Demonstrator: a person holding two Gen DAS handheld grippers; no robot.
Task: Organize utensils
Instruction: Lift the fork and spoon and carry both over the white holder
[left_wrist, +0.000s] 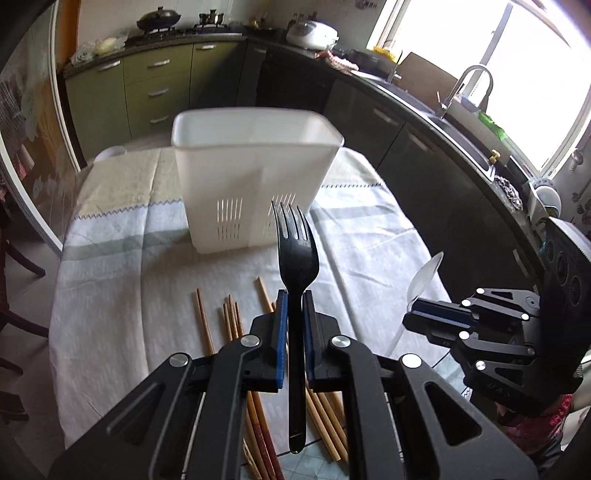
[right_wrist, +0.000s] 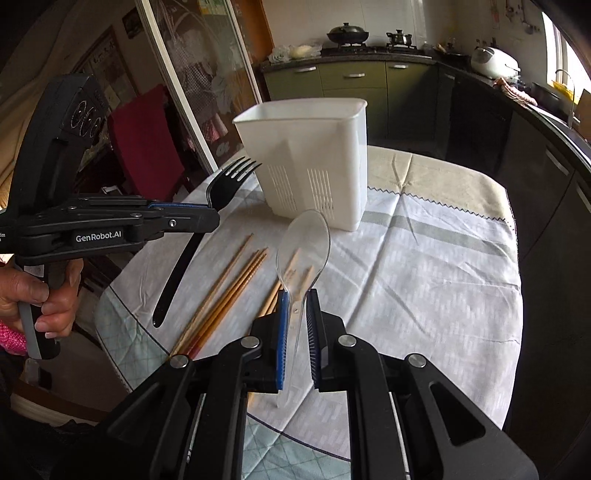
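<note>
Firmly in closed left gripper (left_wrist: 294, 306), black fork (left_wrist: 297, 254).

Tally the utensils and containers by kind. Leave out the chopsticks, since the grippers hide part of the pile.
Black fork: 1
Clear spoon: 1
White utensil holder: 1
Total: 3
</note>
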